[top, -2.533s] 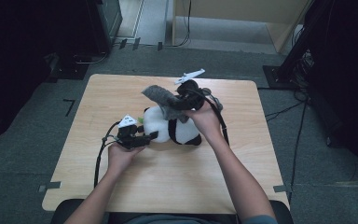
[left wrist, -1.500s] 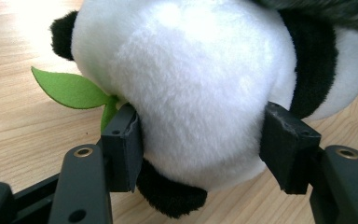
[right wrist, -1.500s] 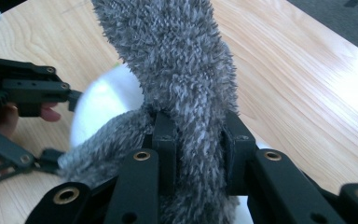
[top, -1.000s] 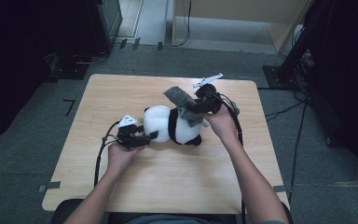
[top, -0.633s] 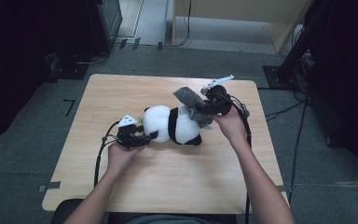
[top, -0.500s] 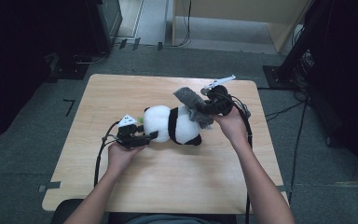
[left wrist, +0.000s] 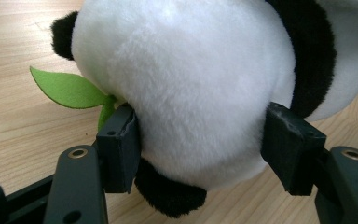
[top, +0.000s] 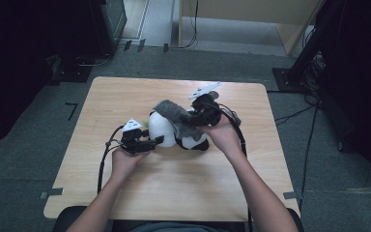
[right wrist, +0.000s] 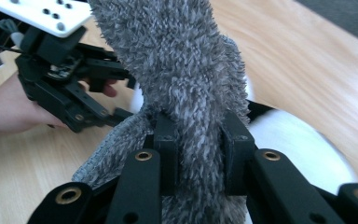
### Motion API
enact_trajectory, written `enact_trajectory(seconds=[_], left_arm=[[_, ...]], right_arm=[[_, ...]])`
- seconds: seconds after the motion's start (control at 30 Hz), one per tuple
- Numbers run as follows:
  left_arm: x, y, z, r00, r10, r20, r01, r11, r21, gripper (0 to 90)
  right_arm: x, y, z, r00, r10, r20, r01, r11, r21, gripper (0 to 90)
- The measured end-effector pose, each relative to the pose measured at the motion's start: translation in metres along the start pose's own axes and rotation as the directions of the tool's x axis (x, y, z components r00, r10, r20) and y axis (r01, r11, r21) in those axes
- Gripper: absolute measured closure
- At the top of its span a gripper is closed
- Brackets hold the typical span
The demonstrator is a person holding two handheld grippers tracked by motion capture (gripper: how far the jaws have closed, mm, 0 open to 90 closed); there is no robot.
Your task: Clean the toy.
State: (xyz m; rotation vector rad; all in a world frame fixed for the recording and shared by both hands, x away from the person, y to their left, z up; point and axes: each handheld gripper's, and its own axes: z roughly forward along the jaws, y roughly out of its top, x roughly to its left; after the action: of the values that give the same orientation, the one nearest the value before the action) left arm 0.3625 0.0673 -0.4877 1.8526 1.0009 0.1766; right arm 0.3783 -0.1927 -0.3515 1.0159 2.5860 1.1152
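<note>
Two grips carry the risk: the left gripper (top: pixel 155 140) clamps the plush panda (top: pixel 166 129) lying mid-tabletop (top: pixel 125 96) while the right gripper (right wrist: pixel 196 140) pinches the grey cloth (right wrist: pixel 177 70) draped over it, and a hard tug could slip the fabric free or drag the toy.

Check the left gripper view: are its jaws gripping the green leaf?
No, the left gripper clamps the panda's white body; the green leaf lies outside.

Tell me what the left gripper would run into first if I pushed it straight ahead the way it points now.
The left gripper already has the plush panda's white head pressed between its jaws, so going on would drive straight into the panda; the green felt leaf lies just off the line.
</note>
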Motion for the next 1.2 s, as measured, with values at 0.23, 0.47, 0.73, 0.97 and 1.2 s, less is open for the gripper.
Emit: enact_trajectory(seconds=[0.23,0.47,0.73,0.97,1.2], left_arm=[[0.0,0.0,0.0,1.0,0.005,-0.003,-0.005,1.0,0.0,34.4],[0.0,0.0,-0.001,1.0,0.003,-0.005,-0.003,1.0,-0.002,34.4],[-0.001,0.001,-0.001,0.9999,0.007,-0.013,-0.007,1.0,0.001,35.2],[-0.001,0.0,-0.001,0.9999,0.006,-0.013,-0.006,1.0,0.001,35.9],[-0.002,0.0,0.0,0.9999,0.005,-0.012,-0.005,1.0,-0.002,36.1]], right_arm=[[0.014,0.012,0.038,0.9983,0.008,-0.058,-0.007,1.0,0.026,73.2],[0.019,0.015,0.066,0.9958,0.026,-0.087,-0.022,0.998,0.056,73.3],[0.021,0.011,0.07,0.9995,-0.009,-0.031,0.011,0.996,0.085,73.1],[0.016,0.001,0.056,0.9998,-0.018,0.003,0.018,0.995,0.096,72.7],[0.001,-0.014,0.03,0.9996,0.011,0.027,-0.012,0.998,0.067,72.3]])
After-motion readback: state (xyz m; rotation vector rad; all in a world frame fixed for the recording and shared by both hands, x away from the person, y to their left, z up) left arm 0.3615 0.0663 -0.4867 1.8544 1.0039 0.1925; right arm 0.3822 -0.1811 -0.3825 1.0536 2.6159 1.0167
